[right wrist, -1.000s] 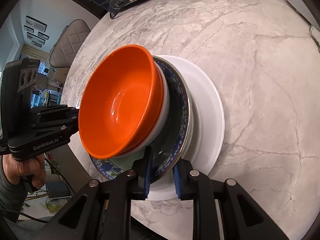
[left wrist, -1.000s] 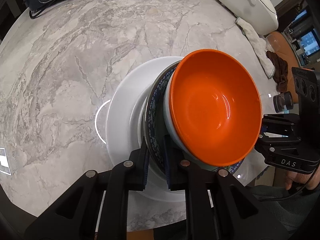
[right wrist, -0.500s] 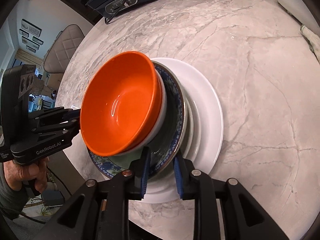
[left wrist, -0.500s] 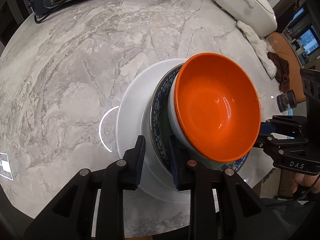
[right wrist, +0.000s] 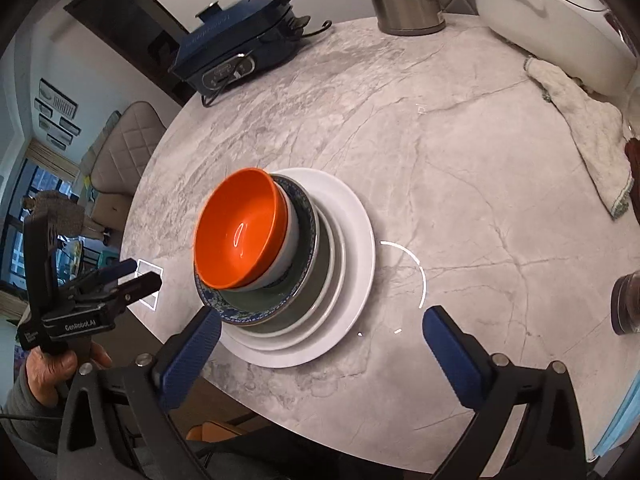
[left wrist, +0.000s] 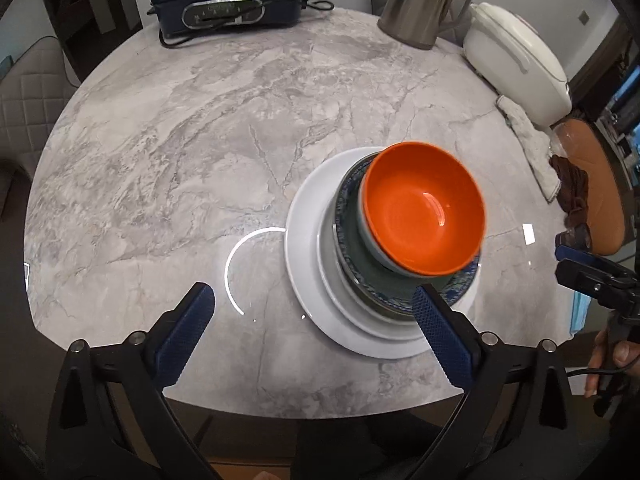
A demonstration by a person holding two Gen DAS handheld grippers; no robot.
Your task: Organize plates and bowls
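An orange bowl (left wrist: 424, 212) sits in a pale bowl on a blue-patterned plate (left wrist: 460, 292), stacked on white plates (left wrist: 308, 248) near the table's front edge. The stack also shows in the right wrist view, with the orange bowl (right wrist: 240, 228) on top of the white plates (right wrist: 352, 240). My left gripper (left wrist: 314, 318) is open and empty, drawn back above the table edge, its right finger just in front of the stack. My right gripper (right wrist: 320, 334) is open and empty, held back from the stack.
A blue electric grill (left wrist: 228, 0), a steel kettle (left wrist: 420, 4) and a white rice cooker (left wrist: 516, 60) stand at the table's far side. A white cloth (right wrist: 592, 140) lies at the right. A dark jar (right wrist: 626, 304) stands by the right edge.
Both grippers have let go of the blue-patterned plate's rim, opened wide and pulled back and up. The stack now rests on the table.
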